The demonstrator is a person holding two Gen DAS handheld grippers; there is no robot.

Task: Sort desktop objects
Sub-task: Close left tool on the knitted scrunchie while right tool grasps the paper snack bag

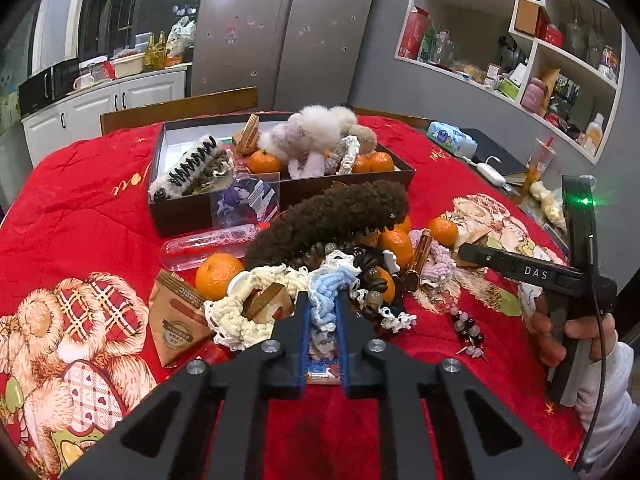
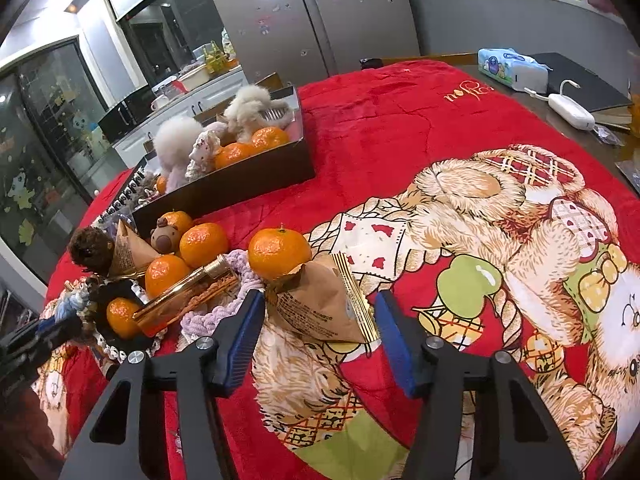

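My left gripper (image 1: 323, 312) pinches the soft blue scrunchie (image 1: 334, 282) mid-loop; right gripper (image 2: 320, 312), spread, straddles the light, crinkly paper packet (image 2: 320, 304) beside the box (image 2: 224, 184).

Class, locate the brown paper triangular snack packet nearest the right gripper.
In the right wrist view, the brown paper triangular snack packet lies on the red blanket between the open right gripper fingers, just below a mandarin orange.

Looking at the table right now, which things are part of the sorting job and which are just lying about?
Part of the job:
blue scrunchie in the left gripper
paper packet between the open right gripper fingers
tangerines
gold tube
brown fuzzy clip
box

Just lying about:
tissue pack
white charger
black notebook
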